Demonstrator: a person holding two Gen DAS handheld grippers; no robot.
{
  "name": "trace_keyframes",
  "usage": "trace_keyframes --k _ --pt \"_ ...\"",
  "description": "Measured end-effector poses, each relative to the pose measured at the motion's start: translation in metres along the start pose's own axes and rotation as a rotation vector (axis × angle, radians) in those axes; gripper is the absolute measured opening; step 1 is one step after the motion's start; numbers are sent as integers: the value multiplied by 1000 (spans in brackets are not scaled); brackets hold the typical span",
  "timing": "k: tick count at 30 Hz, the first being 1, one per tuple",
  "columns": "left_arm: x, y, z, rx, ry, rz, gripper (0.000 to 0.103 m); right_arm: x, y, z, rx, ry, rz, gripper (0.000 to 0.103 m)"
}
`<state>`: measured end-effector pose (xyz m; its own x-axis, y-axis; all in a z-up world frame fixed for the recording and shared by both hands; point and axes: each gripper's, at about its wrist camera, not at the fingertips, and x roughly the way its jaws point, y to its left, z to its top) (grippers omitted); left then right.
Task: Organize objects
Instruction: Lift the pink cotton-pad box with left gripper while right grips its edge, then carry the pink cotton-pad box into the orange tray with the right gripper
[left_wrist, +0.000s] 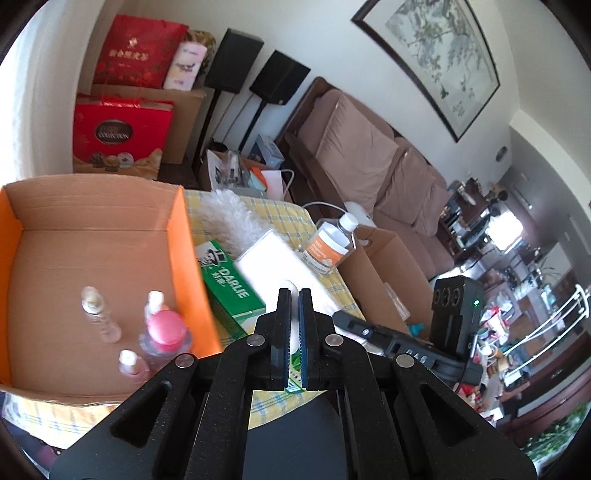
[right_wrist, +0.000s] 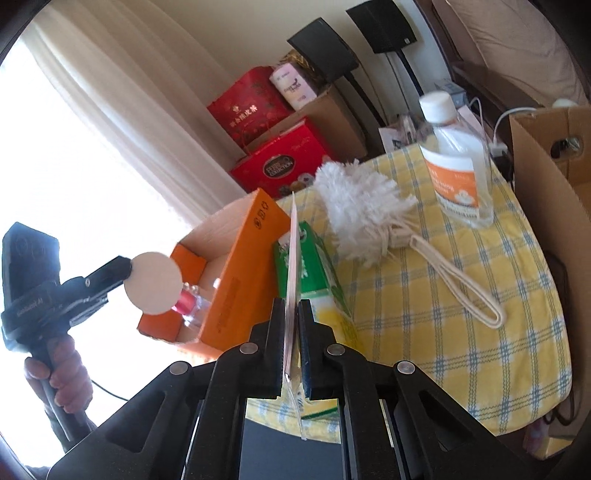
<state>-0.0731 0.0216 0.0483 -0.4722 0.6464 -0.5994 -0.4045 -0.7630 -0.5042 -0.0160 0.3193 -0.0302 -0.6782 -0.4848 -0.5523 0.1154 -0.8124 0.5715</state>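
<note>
My left gripper (left_wrist: 294, 295) is shut on a thin white round pad (left_wrist: 293, 334), held edge-on between its fingers; in the right wrist view the pad (right_wrist: 152, 283) shows as a white disc above the orange box (right_wrist: 236, 266). My right gripper (right_wrist: 291, 310) is shut on a flat white packet (right_wrist: 293, 258), also visible in the left wrist view (left_wrist: 273, 262), held edge-on over the green Darlie toothpaste box (left_wrist: 225, 280). The orange cardboard box (left_wrist: 92, 236) holds a pink-capped bottle (left_wrist: 164, 332) and two small bottles (left_wrist: 98, 314).
A white fluffy duster (right_wrist: 362, 210) with a cream strap and a clear orange-labelled bottle (right_wrist: 458, 162) lie on the yellow checked cloth (right_wrist: 461, 295). A brown carton (right_wrist: 546, 177) stands at the right edge. Red gift bags, speakers and a sofa stand behind.
</note>
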Motion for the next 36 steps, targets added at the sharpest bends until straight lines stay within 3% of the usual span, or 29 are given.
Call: trace_keyframes --k 8,15,24,36 --pt "-42 32 7 -33 -65 51 4 0 42 21 -66 -32 33 6" --pt "-69 82 3 -119 -118 135 4 27 87 39 -147 -27 87 6" --pt "-73 141 -5 -210 -123 234 4 102 124 55 -258 57 112 6" --pt "-61 181 -10 -263 -93 265 4 198 140 57 -444 183 115 6"
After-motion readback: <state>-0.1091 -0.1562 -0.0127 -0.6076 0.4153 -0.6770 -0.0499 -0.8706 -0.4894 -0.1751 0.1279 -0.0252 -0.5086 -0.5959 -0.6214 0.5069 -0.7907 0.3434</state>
